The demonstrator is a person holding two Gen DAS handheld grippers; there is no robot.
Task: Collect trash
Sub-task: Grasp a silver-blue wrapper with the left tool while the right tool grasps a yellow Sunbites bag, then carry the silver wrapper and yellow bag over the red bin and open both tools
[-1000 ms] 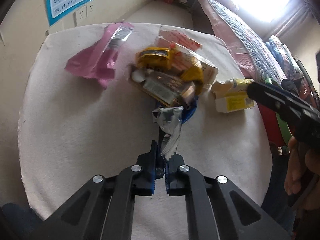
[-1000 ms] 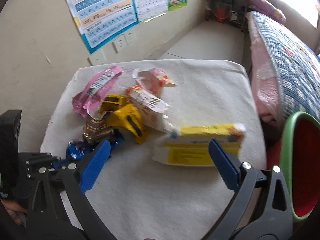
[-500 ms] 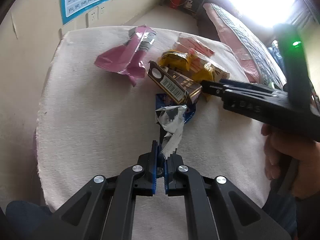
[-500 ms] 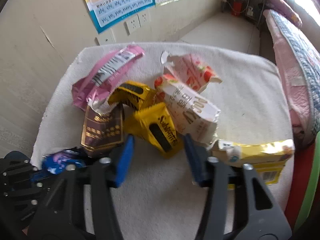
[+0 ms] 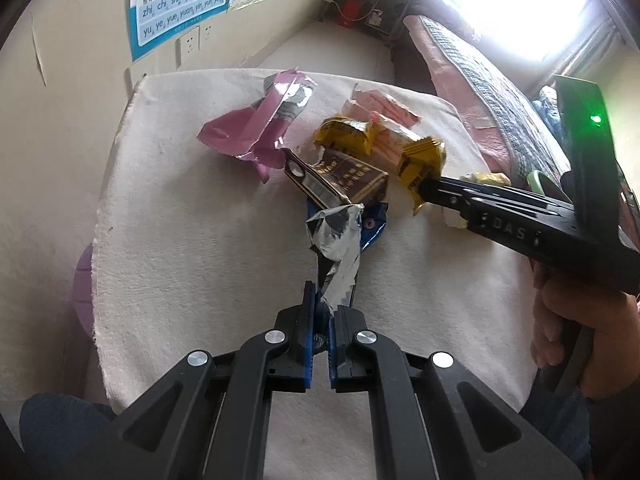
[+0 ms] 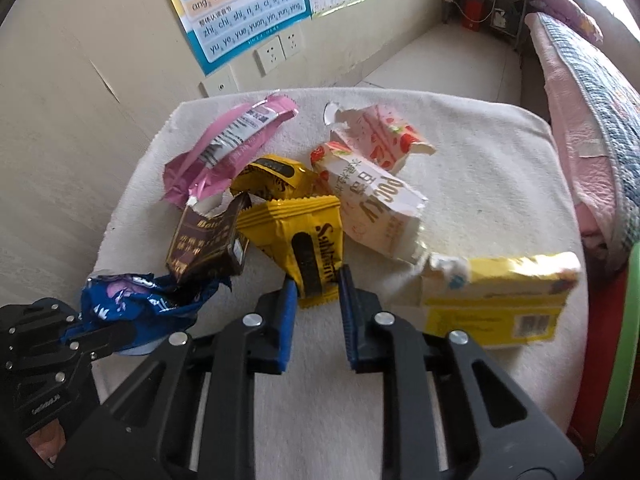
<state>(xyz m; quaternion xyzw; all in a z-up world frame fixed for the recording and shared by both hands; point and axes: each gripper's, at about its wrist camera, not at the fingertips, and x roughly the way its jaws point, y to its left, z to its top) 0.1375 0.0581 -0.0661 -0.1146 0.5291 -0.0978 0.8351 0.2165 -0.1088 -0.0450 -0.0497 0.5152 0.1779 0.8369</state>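
My left gripper (image 5: 320, 304) is shut on a crumpled blue and silver wrapper (image 5: 340, 236), which hangs from its pads just above the white cloth-covered table (image 5: 180, 240). In the right wrist view that wrapper (image 6: 136, 300) shows at lower left. My right gripper (image 6: 318, 280) is closing its jaws on the lower end of a yellow snack wrapper (image 6: 304, 236), and the blue pads meet both of its edges. The left wrist view shows the right gripper (image 5: 428, 192) reaching in from the right to the same yellow wrapper (image 5: 420, 160).
More trash lies in a pile: a pink wrapper (image 6: 232, 148), a brown box (image 6: 204, 236), a second yellow wrapper (image 6: 272, 176), a torn strawberry box (image 6: 372, 196) and a yellow carton (image 6: 500, 300). A green-rimmed red bin (image 6: 628, 320) stands beside the table, with a bed behind it.
My right gripper has moved left from the yellow carton to the yellow wrapper, and its wide jaws have narrowed onto it. The left gripper keeps its hold on the blue wrapper.
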